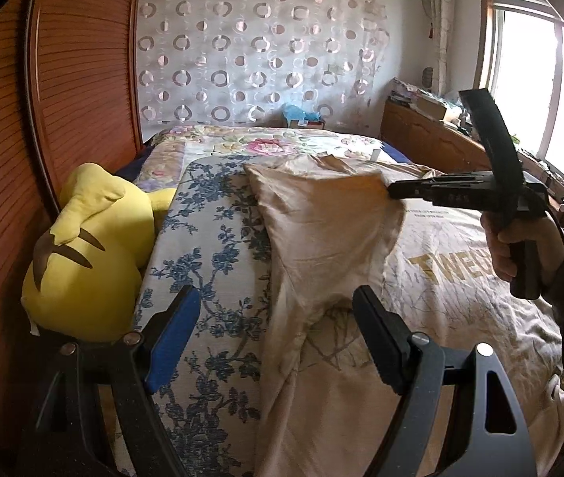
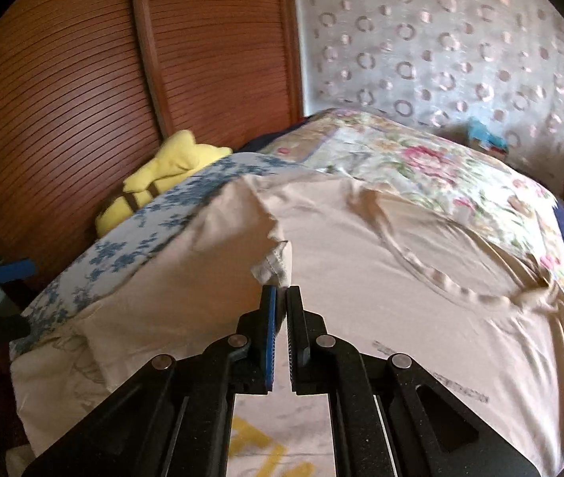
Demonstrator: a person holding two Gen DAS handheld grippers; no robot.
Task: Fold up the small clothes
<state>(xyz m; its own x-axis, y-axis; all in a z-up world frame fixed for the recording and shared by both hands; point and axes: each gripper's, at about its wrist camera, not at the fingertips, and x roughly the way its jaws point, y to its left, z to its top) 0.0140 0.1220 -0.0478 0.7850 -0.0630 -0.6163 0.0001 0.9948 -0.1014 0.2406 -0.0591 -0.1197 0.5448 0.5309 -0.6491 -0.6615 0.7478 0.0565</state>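
Left gripper [image 1: 276, 320] open; right gripper [image 2: 281, 292] pinches shirt [image 2: 381, 246].

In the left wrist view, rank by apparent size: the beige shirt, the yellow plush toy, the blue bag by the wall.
1. beige shirt
2. yellow plush toy, nearer the camera, which enlarges it
3. blue bag, far away, so real size unsure

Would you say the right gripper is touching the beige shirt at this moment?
Touching. In the left wrist view the right gripper is shut on a lifted edge of the beige shirt, which hangs from its tips.
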